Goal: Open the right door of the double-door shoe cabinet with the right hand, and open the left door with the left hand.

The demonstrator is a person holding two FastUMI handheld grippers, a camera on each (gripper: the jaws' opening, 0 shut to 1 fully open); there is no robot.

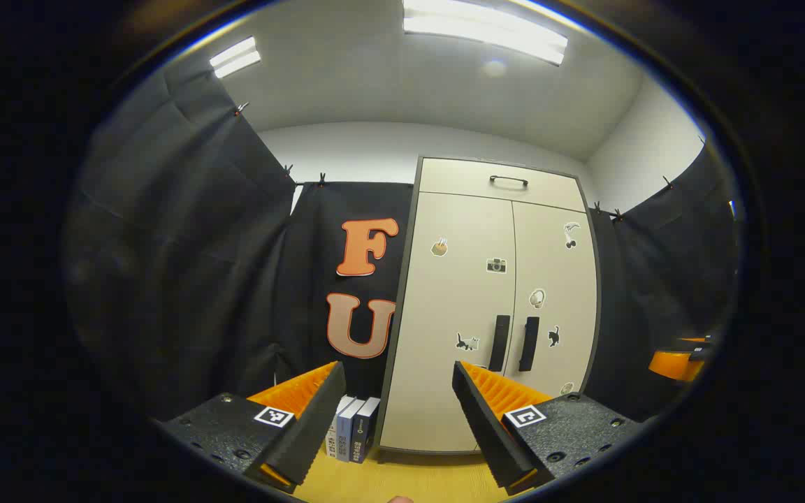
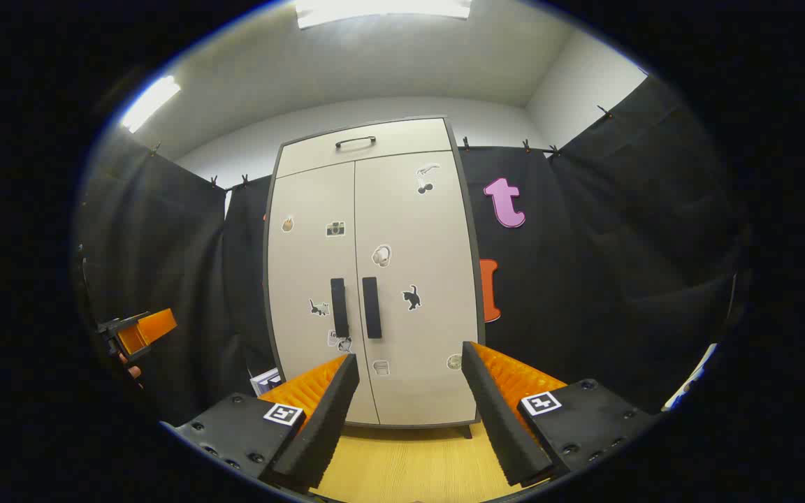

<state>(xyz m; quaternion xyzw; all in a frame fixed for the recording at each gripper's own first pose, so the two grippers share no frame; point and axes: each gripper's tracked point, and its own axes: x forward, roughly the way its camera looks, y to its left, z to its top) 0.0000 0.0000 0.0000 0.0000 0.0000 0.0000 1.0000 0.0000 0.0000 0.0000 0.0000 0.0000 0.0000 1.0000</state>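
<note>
The shoe cabinet [image 1: 490, 307] stands upright on the yellow wood-grain floor [image 1: 416, 482] against the black cloth wall, well apart from both tools. In the left gripper view it sits at about 2 o'clock from centre; in the right gripper view it stands near centre, slightly toward 10 o'clock.

Left door [image 1: 455, 321] and right door [image 1: 556, 300] are both closed, edges meeting along the middle seam. Two black vertical handles, the left handle [image 1: 499, 342] and the right handle [image 1: 529, 343], sit side by side just beside that seam. Small stickers are scattered over both doors. A top drawer [image 1: 504, 183] with a black bar pull sits above the doors, also closed.

The left hand-held gripper [image 1: 399, 412] is at 6 o'clock in its own view, fingers spread wide, holding nothing. The right hand-held gripper [image 2: 409, 412] is likewise at 6 o'clock in its own view, fingers spread wide, empty. Neither touches the cabinet.

In the right gripper view the left hand-held gripper also appears at 9 o'clock, with fingertips of the holding hand [image 2: 130, 367] beneath it.

A few books [image 1: 352, 427] stand on the floor just beside the cabinet's left side.
</note>
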